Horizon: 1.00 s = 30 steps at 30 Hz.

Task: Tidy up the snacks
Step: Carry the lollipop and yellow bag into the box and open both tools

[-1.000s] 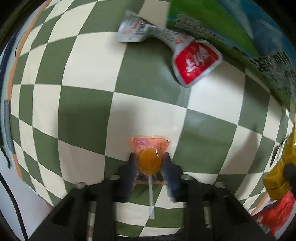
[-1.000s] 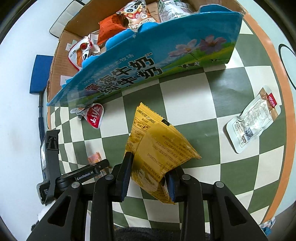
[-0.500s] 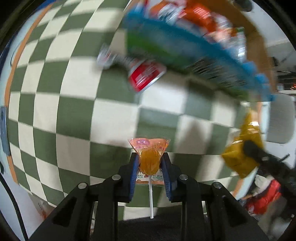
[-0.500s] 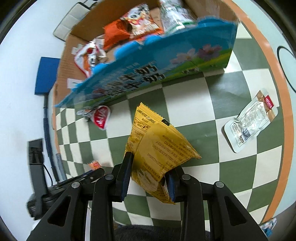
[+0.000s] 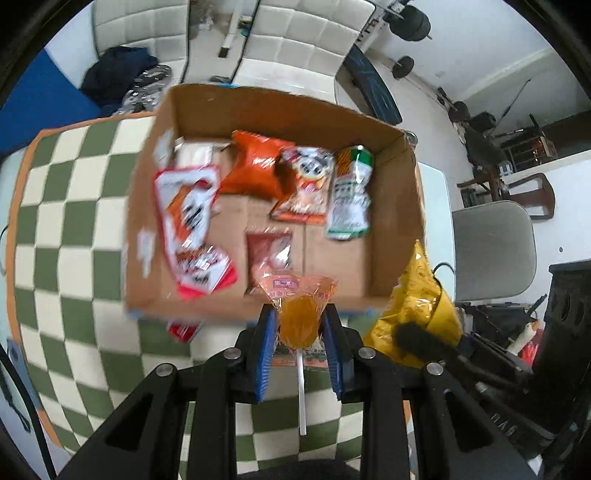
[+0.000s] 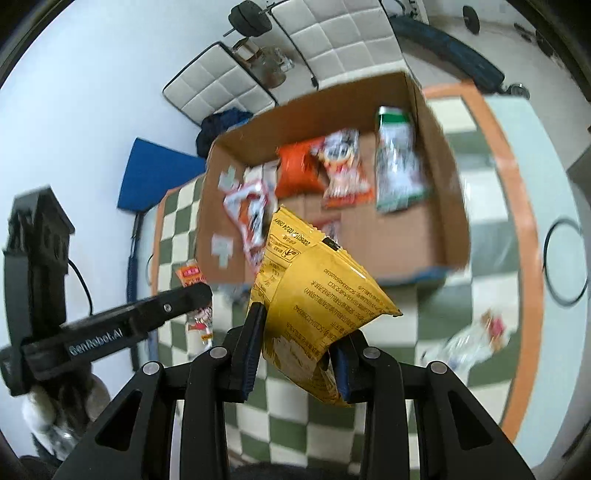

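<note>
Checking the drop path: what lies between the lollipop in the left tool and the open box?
Only the box's near wall, in the left wrist view. The lollipop, clamped in the left tool, hangs just short of it.

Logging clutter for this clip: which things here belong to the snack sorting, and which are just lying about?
Part of the job:
- lollipop in the left claw
- yellow packet in the right claw
- cardboard box with snacks inside
- clear packet on the checkered cloth

Lying about:
- grey chair
- weights
- blue mat
</note>
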Available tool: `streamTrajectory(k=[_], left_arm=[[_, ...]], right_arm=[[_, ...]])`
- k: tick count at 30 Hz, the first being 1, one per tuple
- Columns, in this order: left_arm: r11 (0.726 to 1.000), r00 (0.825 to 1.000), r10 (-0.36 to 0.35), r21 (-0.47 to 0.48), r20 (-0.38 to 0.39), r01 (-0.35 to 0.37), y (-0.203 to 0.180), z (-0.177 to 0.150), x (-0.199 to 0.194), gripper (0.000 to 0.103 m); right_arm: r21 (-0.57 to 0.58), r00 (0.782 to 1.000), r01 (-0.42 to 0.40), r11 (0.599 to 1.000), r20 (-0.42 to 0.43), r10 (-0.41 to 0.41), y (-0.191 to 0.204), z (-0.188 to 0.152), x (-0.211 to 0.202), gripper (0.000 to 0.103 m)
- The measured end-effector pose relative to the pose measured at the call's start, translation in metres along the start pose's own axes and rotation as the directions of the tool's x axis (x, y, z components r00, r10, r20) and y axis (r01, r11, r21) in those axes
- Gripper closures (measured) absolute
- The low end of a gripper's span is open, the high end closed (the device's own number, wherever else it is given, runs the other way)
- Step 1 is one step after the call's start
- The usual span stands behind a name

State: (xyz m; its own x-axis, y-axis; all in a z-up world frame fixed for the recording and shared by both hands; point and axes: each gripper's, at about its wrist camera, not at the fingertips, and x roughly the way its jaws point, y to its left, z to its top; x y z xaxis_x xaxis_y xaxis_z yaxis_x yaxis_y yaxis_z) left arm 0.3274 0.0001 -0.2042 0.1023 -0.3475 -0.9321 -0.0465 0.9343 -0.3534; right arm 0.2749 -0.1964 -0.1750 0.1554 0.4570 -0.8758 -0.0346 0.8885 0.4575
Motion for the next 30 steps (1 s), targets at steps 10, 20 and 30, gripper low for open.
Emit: streamTrajectory(k=[10,20,30], left_arm=[[0.996,0.977,-0.065,-0.067,-0.201,0.052,-0.004,0.066,0.082,0.08],[0.999,0.956,-0.026,-0.041,-0.292,0.015,-0.015,0.07,0.117,0.078],[0.997,0.97,0.081,0.037,-0.228,-0.074,-0.024,0.063,0.106,0.031]], right_arm=[[-0.058,0.987,0.141,0.988,-0.072,-0.145,-0.031,0.065,0.05,0.068],[-0.066,0.974,0.172,0.983,-0.141,-0.18,-0.058,0.071,0.081,0.068],[-0.066,0.959,0.198,0.978,-0.193,-0.208,-0.061,0.068,0.083,0.019]])
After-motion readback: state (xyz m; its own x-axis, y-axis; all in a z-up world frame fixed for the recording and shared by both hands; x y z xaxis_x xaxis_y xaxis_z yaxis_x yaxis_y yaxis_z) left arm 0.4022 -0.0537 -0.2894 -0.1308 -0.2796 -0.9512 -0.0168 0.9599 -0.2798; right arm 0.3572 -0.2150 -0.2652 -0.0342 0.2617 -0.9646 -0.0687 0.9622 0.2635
